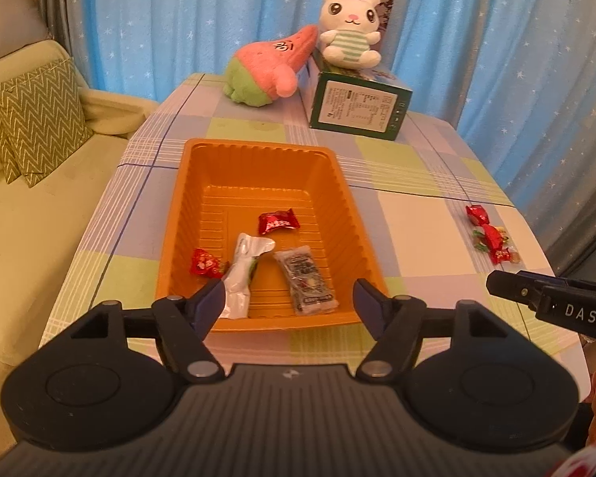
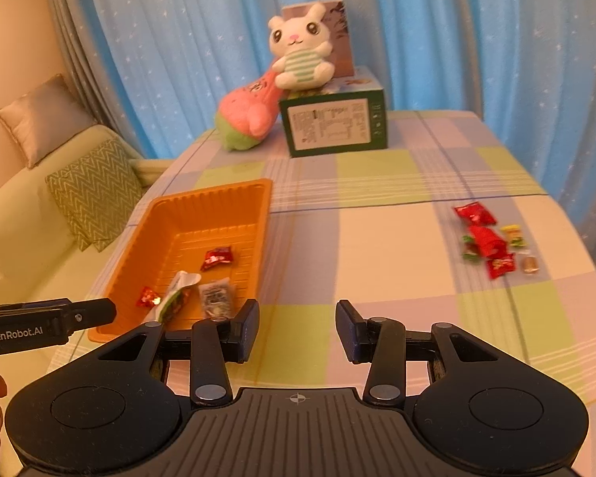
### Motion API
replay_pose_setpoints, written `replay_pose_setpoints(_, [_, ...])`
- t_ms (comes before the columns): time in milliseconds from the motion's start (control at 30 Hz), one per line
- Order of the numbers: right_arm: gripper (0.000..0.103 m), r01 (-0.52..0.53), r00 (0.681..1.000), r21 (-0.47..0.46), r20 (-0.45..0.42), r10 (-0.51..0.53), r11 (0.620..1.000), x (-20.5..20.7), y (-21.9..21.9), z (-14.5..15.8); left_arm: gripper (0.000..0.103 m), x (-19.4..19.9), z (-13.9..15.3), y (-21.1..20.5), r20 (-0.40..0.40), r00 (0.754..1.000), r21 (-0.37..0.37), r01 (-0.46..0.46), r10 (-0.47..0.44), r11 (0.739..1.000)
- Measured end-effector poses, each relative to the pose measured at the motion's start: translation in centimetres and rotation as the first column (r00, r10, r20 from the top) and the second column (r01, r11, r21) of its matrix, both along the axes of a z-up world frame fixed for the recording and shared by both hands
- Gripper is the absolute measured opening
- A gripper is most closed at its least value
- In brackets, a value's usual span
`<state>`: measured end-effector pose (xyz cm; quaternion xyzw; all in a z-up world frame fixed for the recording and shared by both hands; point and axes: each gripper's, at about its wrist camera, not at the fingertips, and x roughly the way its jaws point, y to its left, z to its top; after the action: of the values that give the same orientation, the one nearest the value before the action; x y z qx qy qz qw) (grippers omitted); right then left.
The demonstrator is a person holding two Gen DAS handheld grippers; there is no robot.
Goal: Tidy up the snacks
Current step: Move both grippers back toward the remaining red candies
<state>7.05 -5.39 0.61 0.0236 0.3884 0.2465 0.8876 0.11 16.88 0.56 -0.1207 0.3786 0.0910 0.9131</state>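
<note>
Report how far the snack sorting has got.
Done: four packets lie in the ribbed orange plastic tray: two red wrapped candies, a white pouch and a clear printed sachet. In hand: nothing; the left gripper and right gripper both have open, empty jaws. Left: a cluster of small red and mixed wrapped snacks on the checked tablecloth.

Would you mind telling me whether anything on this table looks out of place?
Yes: a cluster of loose snacks lies on the tablecloth, well apart from the orange tray that already holds four packets. The pink plush also lies tipped against the green box.
</note>
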Motion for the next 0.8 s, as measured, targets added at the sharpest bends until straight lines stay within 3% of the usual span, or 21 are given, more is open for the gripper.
replay_pose_setpoints(100, [0.049, 0.025, 1.0, 0.007, 0.008, -0.025, 1.0, -0.4, -1.4, 0.4, 0.07, -0.1, 0.2, -1.1, 0.004, 1.0, 0.0, 0.025, -0.025, 1.0])
replay_pose_setpoints(167, [0.064, 0.044, 0.999, 0.009, 0.014, -0.044, 0.999, -0.6, -2.4, 0.7, 0.071, 0.0, 0.4, -2.0, 0.007, 0.999, 0.003, 0.044, -0.044, 0.999])
replay_pose_setpoints(467, [0.072, 0.132, 0.991, -0.007, 0.029, -0.132, 0.991, -1.5, -7.1, 1.1, 0.083, 1.0, 1.1, -6.0, 0.025, 0.992, 0.0, 0.122, -0.122, 0.993])
replay_pose_setpoints(800, [0.073, 0.264, 0.964, -0.009, 0.043, -0.263, 0.965, -1.6, -12.8, 1.9, 0.089, 2.5, 1.3, -9.8, 0.029, 0.982, -0.003, 0.189, -0.189, 0.982])
